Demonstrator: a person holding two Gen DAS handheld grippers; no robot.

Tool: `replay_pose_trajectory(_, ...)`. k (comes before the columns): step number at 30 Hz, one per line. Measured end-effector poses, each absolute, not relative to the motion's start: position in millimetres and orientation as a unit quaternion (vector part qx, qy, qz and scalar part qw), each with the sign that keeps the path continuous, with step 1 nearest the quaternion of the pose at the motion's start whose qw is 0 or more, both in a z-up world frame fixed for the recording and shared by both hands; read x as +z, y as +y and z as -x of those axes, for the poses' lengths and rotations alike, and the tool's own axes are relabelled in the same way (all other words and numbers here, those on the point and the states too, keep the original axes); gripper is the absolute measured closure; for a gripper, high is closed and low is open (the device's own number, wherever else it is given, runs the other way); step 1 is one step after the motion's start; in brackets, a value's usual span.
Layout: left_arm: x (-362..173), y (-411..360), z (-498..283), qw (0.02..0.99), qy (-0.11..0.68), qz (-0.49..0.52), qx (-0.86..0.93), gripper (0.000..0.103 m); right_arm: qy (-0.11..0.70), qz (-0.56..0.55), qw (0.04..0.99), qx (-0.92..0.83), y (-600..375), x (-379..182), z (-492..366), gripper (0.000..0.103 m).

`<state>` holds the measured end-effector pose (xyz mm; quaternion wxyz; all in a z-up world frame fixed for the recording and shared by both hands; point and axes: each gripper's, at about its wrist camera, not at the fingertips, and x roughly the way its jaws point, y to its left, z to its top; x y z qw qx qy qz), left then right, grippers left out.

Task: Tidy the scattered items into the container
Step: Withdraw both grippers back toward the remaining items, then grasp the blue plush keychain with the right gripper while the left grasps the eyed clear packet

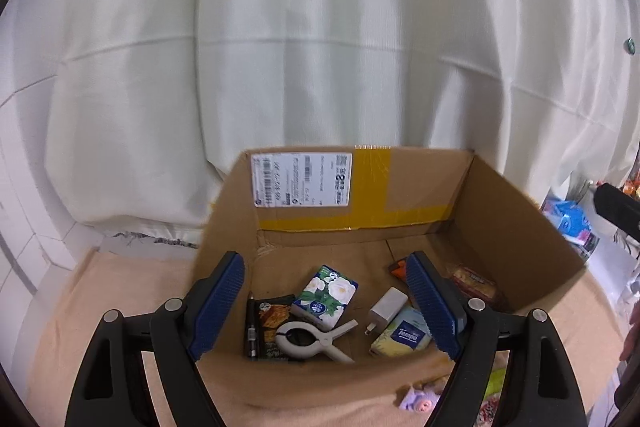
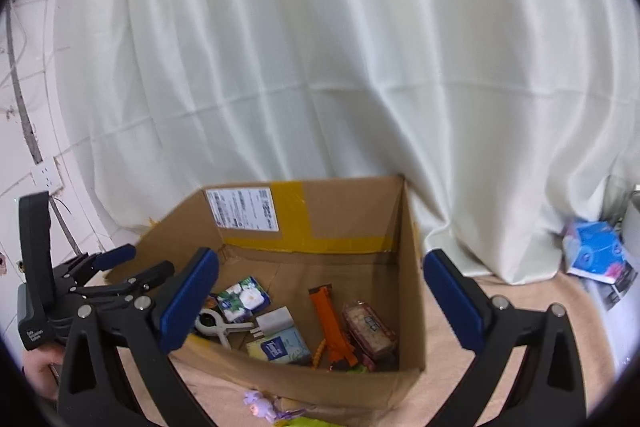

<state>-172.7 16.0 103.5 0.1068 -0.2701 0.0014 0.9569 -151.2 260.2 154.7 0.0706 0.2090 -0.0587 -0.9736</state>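
Observation:
An open cardboard box sits on the beige cloth. Inside lie a floral tissue pack, a white charger, a Tempo tissue pack, a white clamp, a dark snack packet and a red snack packet. My left gripper hovers open over the box's near side, nothing between its pads. My right gripper stands wide open above the box, also empty. An orange strap lies in the box's right half. The left gripper shows at the left of the right wrist view.
A small purple toy and something green lie on the cloth just outside the box's near wall. A blue package rests at the far right. A white curtain hangs close behind the box.

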Motion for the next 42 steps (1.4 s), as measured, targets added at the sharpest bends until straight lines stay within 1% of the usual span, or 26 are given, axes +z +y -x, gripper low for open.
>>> replay_pose_trajectory(6, 109, -5, 128, 0.098, -0.004, 0.259, 0.961, 0.019, -0.048, -0.181, 0.087, -0.978, 246, 172, 107, 0.0)
replay_pose_trajectory(11, 93, -18, 94, 0.101, -0.015, 0.266, 0.959, 0.019, -0.014, -0.199, 0.087, -0.976, 228, 165, 82, 0.0)
replay_pose_trajectory(14, 79, -21, 80, 0.101, -0.012, 0.272, 0.957, 0.019, 0.007, -0.213, 0.091, -0.973, 219, 149, 70, 0.0)
replay_pose_trajectory(20, 44, -24, 64, 0.106, -0.01, 0.289, 0.951, 0.019, -0.006, -0.227, 0.101, -0.969, 214, 111, 51, 0.0)
replay_pose_trajectory(23, 22, -25, 60, 0.108, -0.013, 0.296, 0.949, 0.019, 0.004, -0.24, 0.112, -0.964, 205, 86, 47, 0.0)
replay_pose_trajectory(29, -20, -17, 66, 0.113, -0.009, 0.335, 0.935, 0.019, 0.029, -0.286, 0.115, -0.951, 189, 32, 51, 0.0)
replay_pose_trajectory(32, -41, -15, 65, 0.116, -0.008, 0.351, 0.929, 0.019, 0.028, -0.311, 0.125, -0.942, 185, 7, 53, 0.0)
replay_pose_trajectory(36, -57, -13, 64, 0.11, -0.003, 0.364, 0.925, 0.019, 0.036, -0.327, 0.142, -0.934, 180, -13, 50, 0.0)
replay_pose_trajectory(37, -60, -13, 64, 0.112, -0.003, 0.366, 0.924, 0.019, 0.038, -0.328, 0.144, -0.933, 179, -17, 50, 0.001)
replay_pose_trajectory(41, -63, -17, 61, 0.113, -0.006, 0.365, 0.924, 0.019, 0.043, -0.341, 0.155, -0.926, 175, -33, 52, 0.015)
replay_pose_trajectory(42, -63, -17, 61, 0.113, -0.008, 0.364, 0.925, 0.019, 0.042, -0.344, 0.157, -0.925, 175, -35, 53, 0.017)
